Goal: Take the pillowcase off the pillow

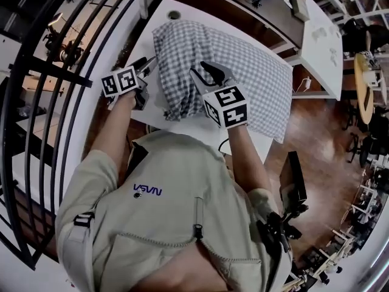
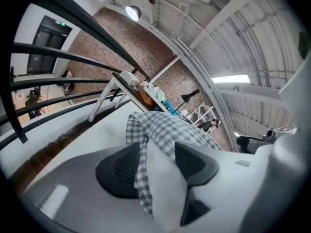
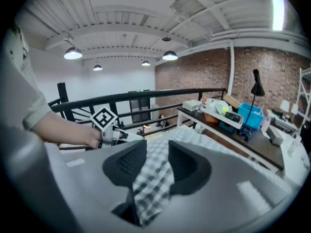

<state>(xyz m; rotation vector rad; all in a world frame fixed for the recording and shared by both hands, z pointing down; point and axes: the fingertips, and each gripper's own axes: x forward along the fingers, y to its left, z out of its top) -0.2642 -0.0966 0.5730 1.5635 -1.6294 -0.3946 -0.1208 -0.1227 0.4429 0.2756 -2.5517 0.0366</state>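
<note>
1. Markings. The person's shirt (image 1: 170, 224) carries blue lettering (image 1: 147, 191), inverted in the head view, reading "NASA". Each gripper bears a marker cube (image 1: 226, 106) printed with black-and-white squares. No other text is legible.

2. Right gripper (image 3: 156, 152). Jaws stand partly apart. A fold of the checked pillowcase (image 1: 243, 72) fills the gap and hangs down between the pads. The pads appear not to press on it, though the cloth hides the contact line. The gripper sits at the pillowcase's 6 o'clock edge.

3. Left gripper (image 2: 158, 149). Jaws stand partly apart. The open hem of the pillowcase lies against one pad, and the white pillow (image 2: 165, 178) shows beside the other. Neither is clamped. The gripper sits at the pillowcase's 9 o'clock edge.

4. Task item location. The pillow, mostly covered, lies flat on the white worktop (image 1: 149, 38), running from 11 o'clock to 4 o'clock ahead of the person.

5. Obstructions. The person's torso hides the worktop's near edge. A black railing (image 1: 36, 72) curves past at 9 o'clock. At 1 o'clock in the right gripper view, a second worktop holds a blue bin (image 3: 250, 115); its smaller items are too small to identify.
</note>
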